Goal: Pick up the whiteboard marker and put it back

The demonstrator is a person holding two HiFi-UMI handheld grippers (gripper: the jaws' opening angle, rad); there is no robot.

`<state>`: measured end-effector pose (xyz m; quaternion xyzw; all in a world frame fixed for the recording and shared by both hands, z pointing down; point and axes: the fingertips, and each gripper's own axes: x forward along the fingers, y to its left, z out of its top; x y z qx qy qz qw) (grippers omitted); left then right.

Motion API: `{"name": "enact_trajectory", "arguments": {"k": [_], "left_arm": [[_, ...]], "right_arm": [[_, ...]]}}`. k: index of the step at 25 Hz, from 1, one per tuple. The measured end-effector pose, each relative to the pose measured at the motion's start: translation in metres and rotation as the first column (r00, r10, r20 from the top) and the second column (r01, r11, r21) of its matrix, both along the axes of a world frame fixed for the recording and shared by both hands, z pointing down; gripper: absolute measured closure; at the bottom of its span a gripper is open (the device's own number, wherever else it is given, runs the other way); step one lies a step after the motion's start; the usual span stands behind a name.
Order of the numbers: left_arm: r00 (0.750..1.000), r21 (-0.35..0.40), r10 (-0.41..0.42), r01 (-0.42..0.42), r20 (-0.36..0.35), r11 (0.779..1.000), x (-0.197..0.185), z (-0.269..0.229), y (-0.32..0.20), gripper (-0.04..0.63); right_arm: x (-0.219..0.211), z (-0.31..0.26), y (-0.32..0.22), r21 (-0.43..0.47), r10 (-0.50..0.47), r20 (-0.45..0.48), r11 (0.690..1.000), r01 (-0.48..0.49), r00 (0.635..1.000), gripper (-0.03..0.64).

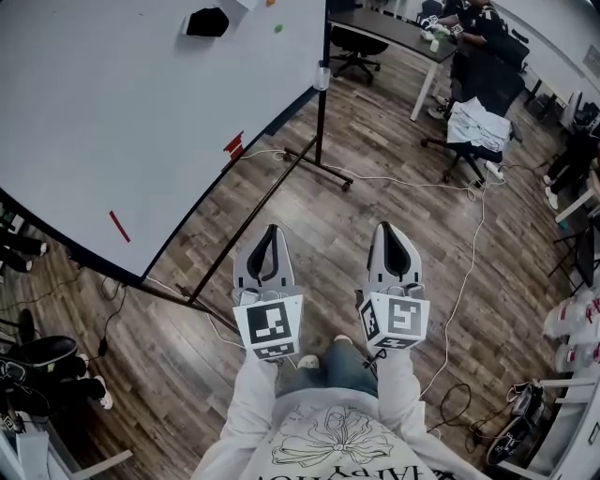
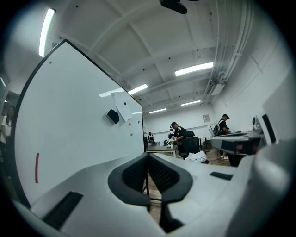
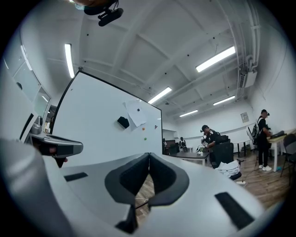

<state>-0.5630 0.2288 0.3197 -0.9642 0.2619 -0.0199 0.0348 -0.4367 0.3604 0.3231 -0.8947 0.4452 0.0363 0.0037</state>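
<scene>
The left gripper (image 1: 273, 229) is pointing level, its two dark jaws pressing flat against each other with nothing caught between them. The right gripper (image 1: 388, 226) is sitting just beside it in the same way, jaws together and empty. Both are hovering side by side over the wood-plank floor (image 1: 309, 211), and the person's pale sweatshirt sleeves (image 1: 251, 394) are reaching out behind them.

To the left of the grippers, and well apart from them, a large whiteboard (image 1: 112, 122) is standing on a black frame (image 1: 320, 131). A slim red bar that is looking like the whiteboard marker (image 1: 119, 226) is lying on the board's face near its closest corner. It is too small to tell apart from a drawn stroke. In the left gripper view it is showing as an upright red line low on the board's near end. Two short red pieces (image 1: 233, 143) are sitting farther along, at the board's lower edge. Toward the far end a black eraser (image 1: 206, 22) is clinging to the board, with a sheet of paper (image 2: 122, 105) beside it and a small green dot (image 1: 277, 28) below.

A white cable (image 1: 472, 234) is trailing across the floor to the right of the grippers. Beyond the board, a person (image 1: 473, 17) is sitting at a dark desk (image 1: 389, 26), and an office chair (image 1: 476, 127) nearby is carrying something white.
</scene>
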Motion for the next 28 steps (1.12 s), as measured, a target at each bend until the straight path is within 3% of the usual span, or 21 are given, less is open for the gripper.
{"name": "enact_trajectory", "arguments": {"k": [8, 21, 28], "left_arm": [[1.000, -0.003, -0.012, 0.012, 0.011, 1.000, 0.061, 0.009, -0.042, 0.588], [0.997, 0.008, -0.080, 0.080, -0.024, 0.997, 0.253, -0.007, -0.120, 0.588], [0.994, -0.011, -0.106, 0.106, -0.017, 0.994, 0.330, -0.002, -0.147, 0.588]], "right_arm": [[0.061, 0.009, -0.043, -0.005, -0.015, 0.004, 1.000, 0.015, 1.000, 0.614], [0.253, -0.016, -0.141, 0.023, -0.126, -0.047, 0.992, 0.127, 0.991, 0.614], [0.330, -0.007, -0.174, 0.023, -0.174, -0.026, 0.984, 0.175, 0.984, 0.581]]}}
